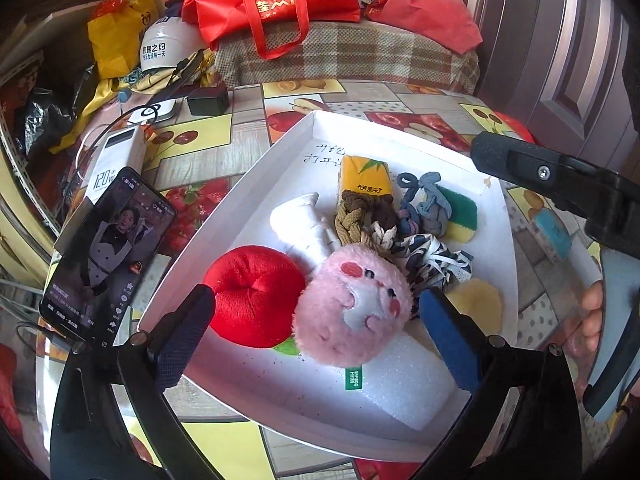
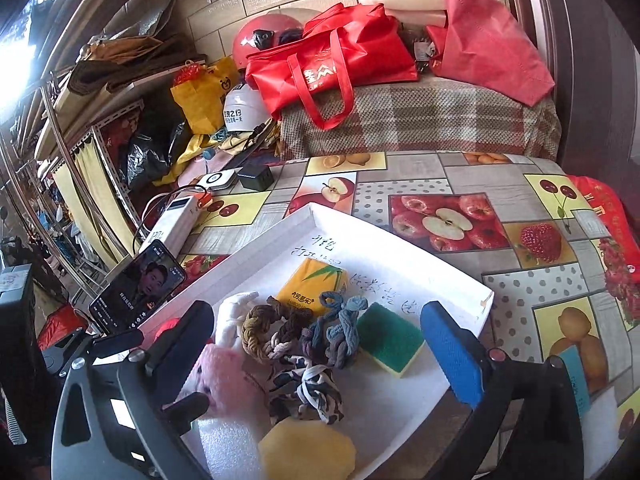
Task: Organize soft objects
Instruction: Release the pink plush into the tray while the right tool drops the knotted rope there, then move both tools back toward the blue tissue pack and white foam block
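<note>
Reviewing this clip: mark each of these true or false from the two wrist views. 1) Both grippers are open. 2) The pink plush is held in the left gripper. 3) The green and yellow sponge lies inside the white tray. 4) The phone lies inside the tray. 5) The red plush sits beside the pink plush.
1) True: the left gripper and the right gripper both stand wide open.
2) False: the pink plush lies in the white tray between the open fingers, ungripped.
3) True: the sponge is in the tray.
4) False: the phone stands outside the tray, at its left.
5) True: the red plush touches the pink plush.
</note>
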Demonstrator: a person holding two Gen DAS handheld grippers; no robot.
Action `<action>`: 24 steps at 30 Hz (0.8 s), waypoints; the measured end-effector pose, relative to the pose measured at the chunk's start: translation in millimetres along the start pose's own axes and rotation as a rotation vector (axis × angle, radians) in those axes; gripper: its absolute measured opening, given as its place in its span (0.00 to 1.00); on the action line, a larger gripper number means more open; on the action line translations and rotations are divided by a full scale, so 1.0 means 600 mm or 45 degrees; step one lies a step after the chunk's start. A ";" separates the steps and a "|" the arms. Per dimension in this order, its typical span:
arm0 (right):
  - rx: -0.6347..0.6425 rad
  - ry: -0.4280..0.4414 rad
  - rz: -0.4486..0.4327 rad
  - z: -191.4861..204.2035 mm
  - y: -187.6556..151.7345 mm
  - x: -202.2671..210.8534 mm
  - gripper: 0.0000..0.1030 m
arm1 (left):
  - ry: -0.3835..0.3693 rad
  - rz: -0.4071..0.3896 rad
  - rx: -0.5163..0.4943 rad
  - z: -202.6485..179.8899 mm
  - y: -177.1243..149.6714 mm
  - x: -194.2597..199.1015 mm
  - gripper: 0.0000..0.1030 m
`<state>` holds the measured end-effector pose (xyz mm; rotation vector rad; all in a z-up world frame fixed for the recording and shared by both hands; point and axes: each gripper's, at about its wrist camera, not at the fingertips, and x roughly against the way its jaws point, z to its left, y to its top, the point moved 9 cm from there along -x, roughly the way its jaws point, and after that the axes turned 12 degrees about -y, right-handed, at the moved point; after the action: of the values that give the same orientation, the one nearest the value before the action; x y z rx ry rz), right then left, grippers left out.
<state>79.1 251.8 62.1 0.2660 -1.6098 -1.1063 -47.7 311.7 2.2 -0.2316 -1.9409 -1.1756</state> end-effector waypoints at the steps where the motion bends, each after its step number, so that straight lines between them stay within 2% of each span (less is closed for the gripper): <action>1: -0.010 0.000 -0.003 -0.003 0.000 0.006 1.00 | 0.008 0.002 0.003 0.001 0.000 0.002 1.00; 8: -0.028 -0.024 -0.052 -0.011 0.003 0.063 1.00 | 0.057 -0.017 -0.011 -0.005 0.007 0.033 1.00; 15: -0.021 -0.089 -0.189 -0.036 0.016 0.171 1.00 | 0.017 -0.056 -0.064 -0.043 0.013 0.084 1.00; 18: -0.022 -0.158 -0.251 -0.055 0.017 0.222 1.00 | -0.005 -0.070 -0.094 -0.066 0.012 0.109 1.00; 21: -0.060 -0.283 -0.304 -0.087 0.013 0.273 1.00 | -0.035 -0.086 -0.123 -0.094 0.007 0.135 1.00; 24: -0.098 -0.330 -0.377 -0.116 0.014 0.328 1.00 | -0.057 -0.114 -0.168 -0.121 0.006 0.165 1.00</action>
<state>70.3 88.8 192.3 0.3278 -1.7896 -1.4748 -67.9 230.9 92.3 -0.2444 -1.9315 -1.3696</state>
